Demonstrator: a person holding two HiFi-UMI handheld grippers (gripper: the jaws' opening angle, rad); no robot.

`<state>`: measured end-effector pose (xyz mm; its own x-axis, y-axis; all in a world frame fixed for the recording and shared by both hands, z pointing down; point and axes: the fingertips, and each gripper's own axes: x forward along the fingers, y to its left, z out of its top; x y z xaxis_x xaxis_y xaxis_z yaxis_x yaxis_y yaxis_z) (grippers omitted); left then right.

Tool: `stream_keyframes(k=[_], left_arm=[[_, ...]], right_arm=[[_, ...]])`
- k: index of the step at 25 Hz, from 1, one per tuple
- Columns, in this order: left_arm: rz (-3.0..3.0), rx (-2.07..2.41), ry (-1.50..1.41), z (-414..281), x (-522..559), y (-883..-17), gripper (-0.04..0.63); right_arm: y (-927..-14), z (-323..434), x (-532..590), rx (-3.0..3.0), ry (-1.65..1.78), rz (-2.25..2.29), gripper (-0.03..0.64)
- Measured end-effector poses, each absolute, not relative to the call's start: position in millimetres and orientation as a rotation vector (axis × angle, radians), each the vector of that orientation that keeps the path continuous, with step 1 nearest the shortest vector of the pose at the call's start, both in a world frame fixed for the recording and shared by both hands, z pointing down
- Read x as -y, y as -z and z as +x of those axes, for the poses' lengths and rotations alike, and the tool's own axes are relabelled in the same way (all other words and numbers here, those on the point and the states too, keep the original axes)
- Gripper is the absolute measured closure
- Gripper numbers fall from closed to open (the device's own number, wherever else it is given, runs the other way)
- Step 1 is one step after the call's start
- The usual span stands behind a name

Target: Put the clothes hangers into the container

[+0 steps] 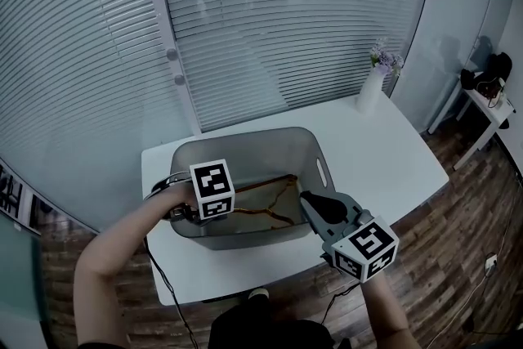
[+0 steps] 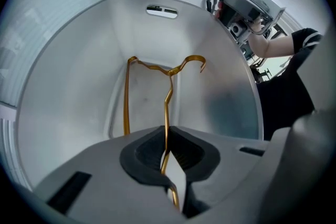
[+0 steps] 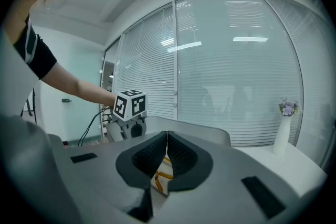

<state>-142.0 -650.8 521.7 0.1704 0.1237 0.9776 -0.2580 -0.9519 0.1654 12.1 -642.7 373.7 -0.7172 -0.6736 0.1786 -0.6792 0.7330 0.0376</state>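
A grey plastic container (image 1: 245,136) stands on the white table (image 1: 384,151). Thin gold wire hangers (image 1: 270,194) lie inside it. My left gripper (image 1: 225,208) reaches in over the container's left end and is shut on one gold hanger (image 2: 167,113). Its wire runs out between the pads, and its hook (image 2: 193,59) points toward the far wall (image 2: 79,86). My right gripper (image 1: 306,199) hovers at the container's right front corner with its jaws shut on nothing (image 3: 167,136). Gold wire (image 3: 160,176) shows below its pads, down in the container.
A white vase of flowers (image 1: 372,86) stands at the table's far right corner. Blinds cover the windows behind the table. A small side table (image 1: 490,104) with dark items is at far right. A cable (image 1: 163,282) hangs from the left gripper past the table's front edge.
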Motion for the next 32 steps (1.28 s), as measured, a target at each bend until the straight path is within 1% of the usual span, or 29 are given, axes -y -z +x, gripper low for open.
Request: stream_keyframes(k=[7,15,16,19,21,24,29,32], left_arm=[[2.095,0.088,-2.053,-147.7,638.5,-546.5,0.574],[2.174,0.149,-1.921,-139.9,646.3,-532.8,0.57],[2.183,0.147,-1.902,-138.6,645.7,-531.2,0.556],[2.213,0.141,-1.843,-133.3,641.7,-526.5,0.385],[2.24,0.162,-1.838,-132.7,643.9,-523.4,0.318],[2.294,0.219,-1.768,-129.0,650.8,-511.3,0.286],[2.404,0.314,-1.557,-120.6,663.5,-475.5,0.275],[2.473,0.358,-1.369,-114.3,666.1,-448.6,0.275]], right_arm=[[-373.7,13.3,641.5,2.765,-0.052,1.081,0.589],[-375.4,16.4,640.1,2.765,-0.062,1.08,0.589],[-375.7,16.2,639.9,2.766,-0.066,1.078,0.589],[-375.7,15.2,639.9,2.767,-0.066,1.076,0.589],[-375.6,14.7,640.2,2.764,-0.06,1.076,0.589],[-375.8,15.0,639.4,2.764,-0.062,1.074,0.589],[-375.3,14.6,637.0,2.768,-0.066,1.072,0.589],[-374.4,13.4,635.5,2.77,-0.066,1.069,0.589]])
